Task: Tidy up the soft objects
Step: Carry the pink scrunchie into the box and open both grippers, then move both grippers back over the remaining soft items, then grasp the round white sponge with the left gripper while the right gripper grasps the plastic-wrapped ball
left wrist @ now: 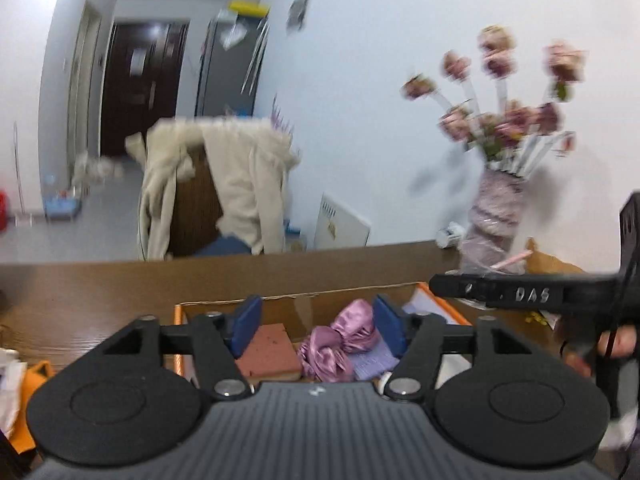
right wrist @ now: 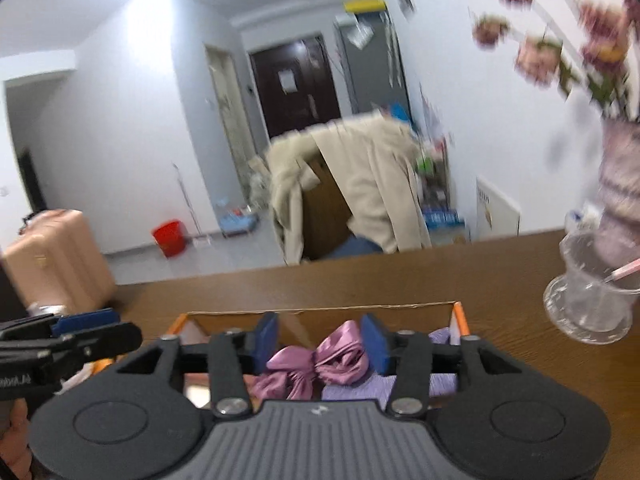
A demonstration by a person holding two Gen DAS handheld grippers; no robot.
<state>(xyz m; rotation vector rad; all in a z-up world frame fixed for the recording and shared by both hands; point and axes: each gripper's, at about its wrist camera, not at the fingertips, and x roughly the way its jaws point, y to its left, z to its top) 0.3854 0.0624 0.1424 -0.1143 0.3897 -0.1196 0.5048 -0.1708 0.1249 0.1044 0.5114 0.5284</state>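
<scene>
Lying in the cardboard box (right wrist: 458, 312) on the brown table (right wrist: 360, 280), the pink satin bow (right wrist: 320, 364) is seen directly ahead of the right gripper (right wrist: 320, 342), at twelve o'clock between its blue pads (right wrist: 267, 338). The jaws are spread wide and nothing is held. The bow's long axis runs from nine to three o'clock, across the gap, so a grasp at its knot is judged the likeliest fit.

The left gripper (left wrist: 316, 330) is likewise held apart and empty; from it the bow (left wrist: 340, 344) sits toward one o'clock, beside a reddish sponge (left wrist: 268, 350) at eleven. The right gripper is judged the better centred.

A lilac cloth (right wrist: 352, 394) is seen under the bow. A vase of flowers (left wrist: 496, 216) stands at two o'clock, a clear glass (right wrist: 588, 296) near it. Beyond the table, a coat is draped over a chair (right wrist: 352, 184).
</scene>
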